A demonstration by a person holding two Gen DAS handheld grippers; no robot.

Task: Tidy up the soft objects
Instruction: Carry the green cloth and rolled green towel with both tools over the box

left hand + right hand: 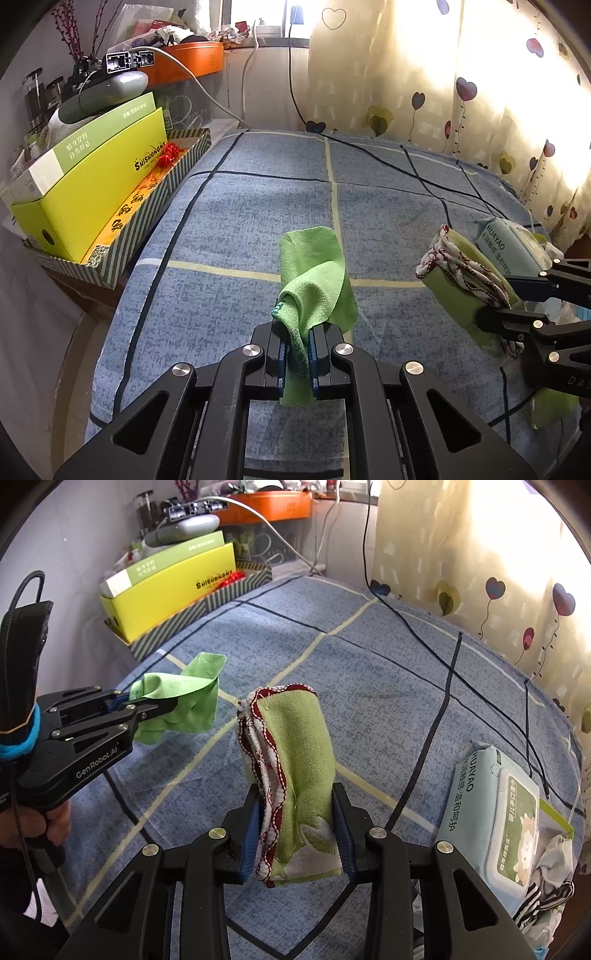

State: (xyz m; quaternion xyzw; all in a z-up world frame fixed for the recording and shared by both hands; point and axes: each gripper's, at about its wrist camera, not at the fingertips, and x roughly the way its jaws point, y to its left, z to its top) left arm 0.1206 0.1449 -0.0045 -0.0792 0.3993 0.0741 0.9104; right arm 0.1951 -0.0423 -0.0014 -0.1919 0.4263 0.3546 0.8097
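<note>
My left gripper (298, 332) is shut on a thin bright green cloth (314, 280), which stands up crumpled above the blue checked bed cover (240, 229). The right wrist view shows that left gripper (173, 701) from the side, with the green cloth (184, 701) bunched in its tip. My right gripper (298, 801) is shut on a folded olive-green towel (299, 746) with a red and white scalloped edge, held clear of the bed. In the left wrist view the right gripper (513, 299) and the folded towel (461, 280) are at the right.
A pack of wet wipes (495, 823) lies at the bed's right edge beside crumpled striped fabric (550, 886). A striped tray (147, 229) with a yellow box (92, 195) stands left of the bed. Black cables (424, 173) cross the cover. A curtain (480, 92) hangs behind.
</note>
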